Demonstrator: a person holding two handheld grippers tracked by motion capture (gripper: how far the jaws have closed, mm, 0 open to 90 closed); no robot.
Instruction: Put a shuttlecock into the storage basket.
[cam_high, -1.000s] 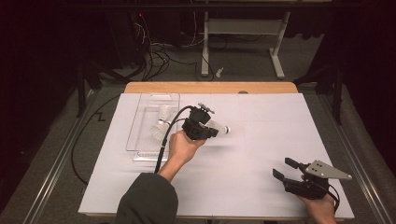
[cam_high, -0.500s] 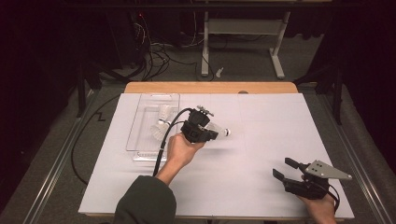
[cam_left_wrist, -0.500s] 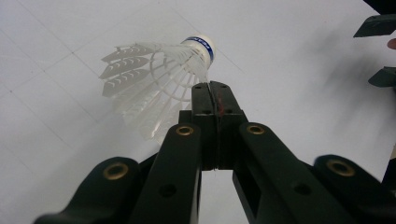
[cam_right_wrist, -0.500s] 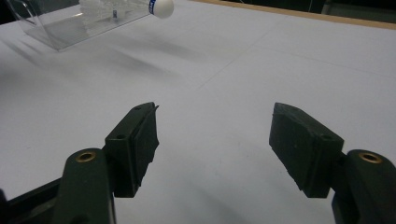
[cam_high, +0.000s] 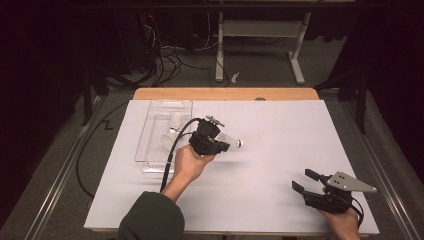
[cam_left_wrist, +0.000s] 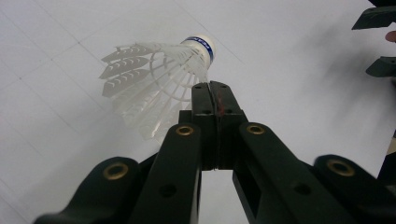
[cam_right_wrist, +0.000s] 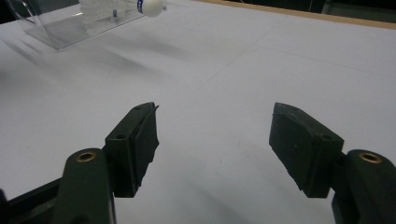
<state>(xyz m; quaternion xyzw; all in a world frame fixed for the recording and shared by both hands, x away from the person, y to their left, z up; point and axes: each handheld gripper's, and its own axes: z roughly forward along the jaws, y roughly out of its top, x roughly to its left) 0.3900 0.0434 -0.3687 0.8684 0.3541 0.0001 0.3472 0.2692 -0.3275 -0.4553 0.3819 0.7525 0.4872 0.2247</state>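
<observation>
Little has moved: left gripper (cam_high: 222, 146) stays mid-frame, wrist bent, jaws clamped on a shuttlecock's (cam_left_wrist: 159, 79) feathers above the sheet; right gripper (cam_high: 305, 182) rests lower right, jaws wide
</observation>
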